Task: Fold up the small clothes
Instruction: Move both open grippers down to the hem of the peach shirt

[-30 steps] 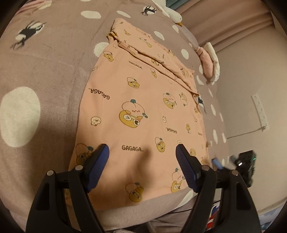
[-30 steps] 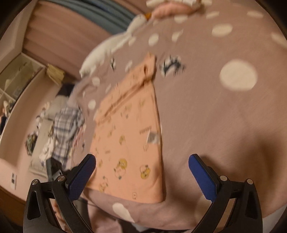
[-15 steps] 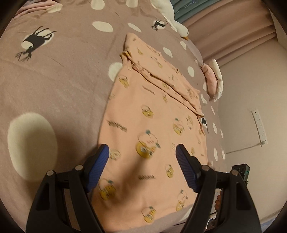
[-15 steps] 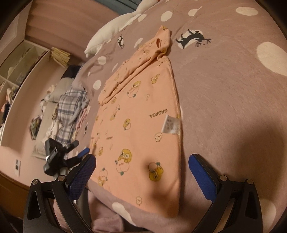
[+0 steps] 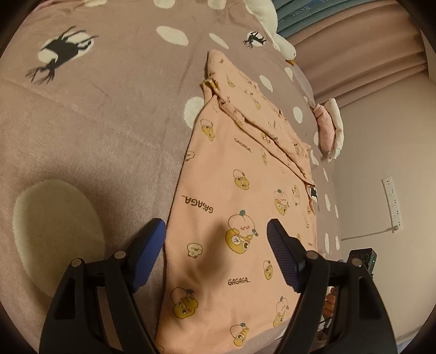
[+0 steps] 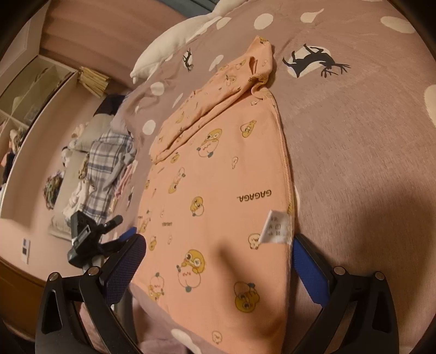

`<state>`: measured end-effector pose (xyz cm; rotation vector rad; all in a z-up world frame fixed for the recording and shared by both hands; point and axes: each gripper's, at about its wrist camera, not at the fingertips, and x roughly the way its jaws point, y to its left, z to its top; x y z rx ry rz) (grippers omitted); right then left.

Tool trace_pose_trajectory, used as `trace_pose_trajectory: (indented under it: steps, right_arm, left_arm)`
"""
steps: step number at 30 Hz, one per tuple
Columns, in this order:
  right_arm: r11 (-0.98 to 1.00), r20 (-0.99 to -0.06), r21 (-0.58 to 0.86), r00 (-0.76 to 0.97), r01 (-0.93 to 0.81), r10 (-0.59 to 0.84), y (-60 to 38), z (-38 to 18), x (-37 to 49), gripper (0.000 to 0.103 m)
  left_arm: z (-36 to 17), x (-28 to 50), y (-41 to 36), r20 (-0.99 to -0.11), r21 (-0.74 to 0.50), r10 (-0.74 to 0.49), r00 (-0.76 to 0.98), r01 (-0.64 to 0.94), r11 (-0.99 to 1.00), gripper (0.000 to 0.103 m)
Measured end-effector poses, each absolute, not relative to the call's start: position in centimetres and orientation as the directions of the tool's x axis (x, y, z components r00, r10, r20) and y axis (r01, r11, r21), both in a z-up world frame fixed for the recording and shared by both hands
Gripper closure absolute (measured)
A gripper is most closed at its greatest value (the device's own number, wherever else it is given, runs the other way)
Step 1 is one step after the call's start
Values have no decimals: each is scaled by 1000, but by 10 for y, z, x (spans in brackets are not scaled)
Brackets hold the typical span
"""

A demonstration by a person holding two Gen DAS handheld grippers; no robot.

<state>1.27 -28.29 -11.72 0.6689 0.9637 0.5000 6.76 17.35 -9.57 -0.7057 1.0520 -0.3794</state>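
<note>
A peach child's top point(image 5: 245, 207) printed with cartoon chicks and "GAGAGA" lies flat on the mauve dotted bedspread point(image 5: 103, 130), its sleeve point(image 5: 259, 114) folded across the far end. My left gripper point(image 5: 215, 241) hovers open over the near left part; its left finger is past the cloth's left edge. My right gripper point(image 6: 218, 254) is open above the near hem of the top point(image 6: 218, 190), its right finger beside the white care label point(image 6: 276, 227). Nothing is held. The left gripper point(image 6: 87, 239) also shows at the bed's edge in the right wrist view.
A white plush point(image 5: 272, 24) and a pink-and-white soft toy point(image 5: 329, 128) lie at the bed's far side. A socket strip point(image 5: 392, 201) hangs on the wall. Beyond the bed are a plaid pile of clothes point(image 6: 106, 168) and shelving point(image 6: 24, 100).
Both grippers have slid across the top, still open. The left one now straddles its left edge; the right one has come lower and closer, with the care label by its right finger.
</note>
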Motion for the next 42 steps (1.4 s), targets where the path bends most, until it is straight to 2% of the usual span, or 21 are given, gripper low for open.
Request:
trace_pose_trajectory:
  steps: [19, 30, 35, 37, 42]
  right_arm:
    - [708, -605, 687, 413, -160, 681, -270, -119, -20, 1]
    - [701, -597, 697, 422, -149, 683, -256, -123, -8, 1]
    - [709, -599, 687, 430, -156, 675, -251, -124, 0, 1]
    - [713, -600, 684, 434, -157, 672, -251, -124, 2, 1]
    - [734, -621, 658, 432, -165, 654, -248, -122, -6, 1]
  left_arm:
    - [-97, 7, 168, -638, -721, -671, 378, 14, 693, 26]
    - [-101, 15, 162, -624, -732, -671, 400, 0, 681, 28]
    - [-105, 18, 166, -600, -757, -688, 407, -11, 654, 31]
    - [-104, 16, 167, -605, -753, -684, 407, -15, 657, 34]
    - [-100, 5, 162, -621, -734, -677, 394, 9, 679, 35]
